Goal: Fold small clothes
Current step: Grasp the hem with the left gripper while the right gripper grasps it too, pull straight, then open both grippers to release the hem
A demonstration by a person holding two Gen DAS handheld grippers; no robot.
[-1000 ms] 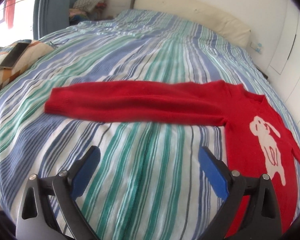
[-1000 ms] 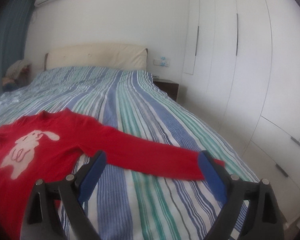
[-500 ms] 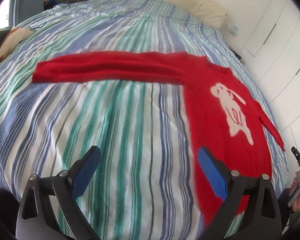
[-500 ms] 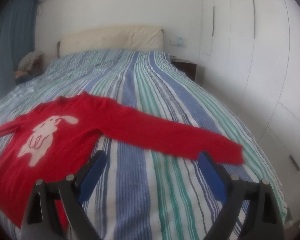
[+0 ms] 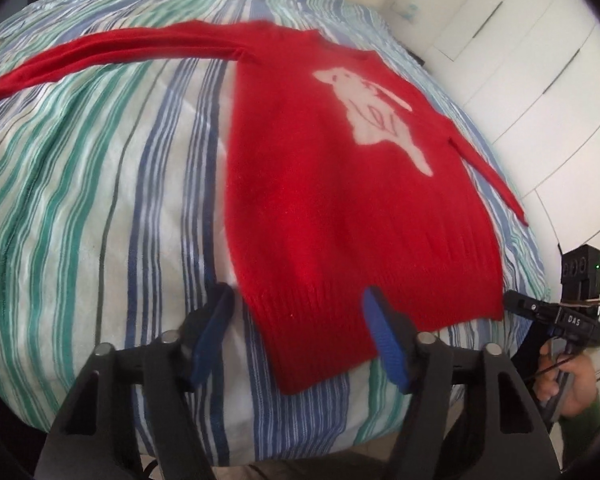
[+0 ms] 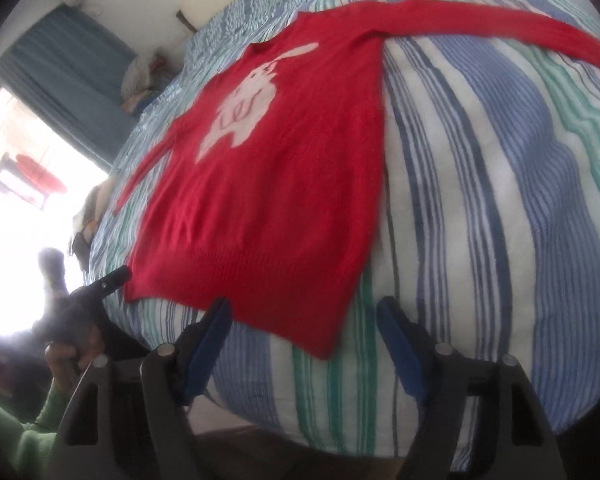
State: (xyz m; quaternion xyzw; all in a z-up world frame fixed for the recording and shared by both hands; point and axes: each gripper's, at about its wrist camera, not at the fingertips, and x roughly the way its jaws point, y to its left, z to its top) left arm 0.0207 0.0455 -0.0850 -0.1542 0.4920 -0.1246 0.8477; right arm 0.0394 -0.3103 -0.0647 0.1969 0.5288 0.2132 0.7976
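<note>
Red knitted sweater (image 5: 332, 208) with a pale rabbit motif lies flat, front up, on the blue, green and white striped bed cover (image 5: 100, 184), its ribbed hem nearest. Left tongs (image 5: 300, 336) sit at the hem's left corner, jaws partly open and just closing, gripping nothing visibly. Right tongs (image 6: 304, 344) flank the hem's right corner, jaws also just narrowing, pads clear of the knit. Farther off, both sleeves stretch sideways.
</note>
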